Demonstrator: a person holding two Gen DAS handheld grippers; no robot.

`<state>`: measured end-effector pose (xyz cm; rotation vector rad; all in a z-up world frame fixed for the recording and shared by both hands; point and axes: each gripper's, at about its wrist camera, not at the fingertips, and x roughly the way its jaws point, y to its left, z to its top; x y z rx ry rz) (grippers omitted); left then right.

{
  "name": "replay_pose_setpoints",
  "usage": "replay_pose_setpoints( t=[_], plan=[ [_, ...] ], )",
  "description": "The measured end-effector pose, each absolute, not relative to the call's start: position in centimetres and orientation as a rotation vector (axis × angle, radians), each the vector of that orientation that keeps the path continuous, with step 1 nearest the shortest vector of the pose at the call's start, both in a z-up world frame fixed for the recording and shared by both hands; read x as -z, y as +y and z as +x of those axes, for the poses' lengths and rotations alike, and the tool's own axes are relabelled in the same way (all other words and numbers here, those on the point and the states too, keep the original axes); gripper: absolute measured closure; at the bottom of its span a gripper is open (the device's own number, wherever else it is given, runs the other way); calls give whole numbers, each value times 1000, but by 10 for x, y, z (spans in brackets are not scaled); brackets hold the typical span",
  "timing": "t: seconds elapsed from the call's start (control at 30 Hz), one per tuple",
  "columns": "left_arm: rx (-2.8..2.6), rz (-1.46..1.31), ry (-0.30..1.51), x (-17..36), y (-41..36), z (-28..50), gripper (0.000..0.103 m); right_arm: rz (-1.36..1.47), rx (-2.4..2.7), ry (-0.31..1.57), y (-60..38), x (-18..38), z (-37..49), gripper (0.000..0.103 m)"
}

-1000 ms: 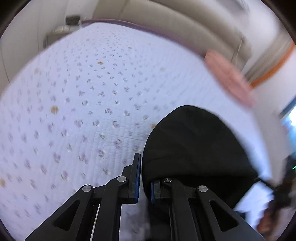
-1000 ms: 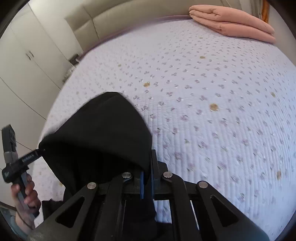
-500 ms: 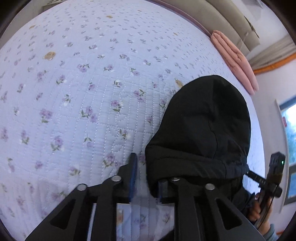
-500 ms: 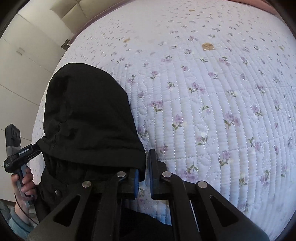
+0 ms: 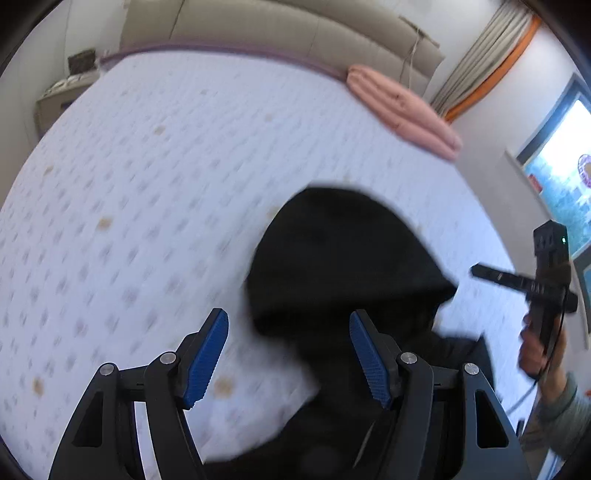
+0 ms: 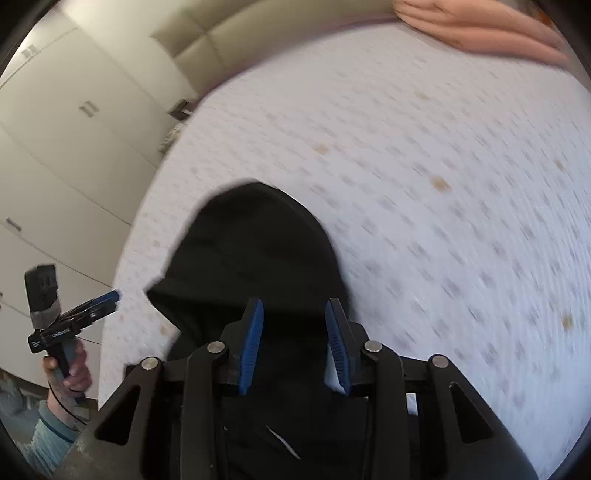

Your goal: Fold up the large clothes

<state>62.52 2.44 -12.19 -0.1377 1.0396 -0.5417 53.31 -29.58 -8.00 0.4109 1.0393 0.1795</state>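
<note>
A black hooded garment (image 5: 343, 258) lies on the floral quilted bed (image 5: 147, 184), hood flat and pointing toward the headboard. My left gripper (image 5: 289, 334) is open and empty, hovering over the hood's near left edge; it also shows in the right wrist view (image 6: 96, 308). My right gripper (image 6: 294, 326) is open and empty above the garment (image 6: 258, 251) just below the hood. It also shows in the left wrist view (image 5: 517, 280), off to the right of the hood. The garment's lower body is hidden behind the gripper frames.
A folded pink blanket (image 5: 402, 110) lies at the head of the bed, also in the right wrist view (image 6: 480, 29). A beige headboard (image 5: 295, 33), a nightstand (image 5: 62, 96), white wardrobe doors (image 6: 55, 166) and a window (image 5: 561, 177) surround the bed.
Both grippers have opened and let go of the hood's corners, then lifted back from the bed. The hood now lies flat on the quilt.
</note>
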Motion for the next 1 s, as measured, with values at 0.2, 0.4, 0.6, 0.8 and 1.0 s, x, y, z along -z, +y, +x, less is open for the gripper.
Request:
replay_pose_setpoints(
  t=[0.2, 0.4, 0.6, 0.8, 1.0],
  plan=[
    [528, -15, 1148, 171, -43, 666, 33, 230, -185, 1110, -235, 111, 598, 61],
    [552, 23, 1181, 222, -44, 656, 33, 130, -207, 1251, -223, 178, 600, 66],
    [566, 0, 1162, 220, -38, 651, 32, 221, -226, 1234, -243, 181, 600, 73],
    [575, -8, 1074, 163, -21, 639, 32, 278, -256, 1190, -271, 144, 583, 55],
    [535, -65, 1044, 141, -2, 662, 32, 383, -225, 1119, -320, 112, 572, 51]
  ],
)
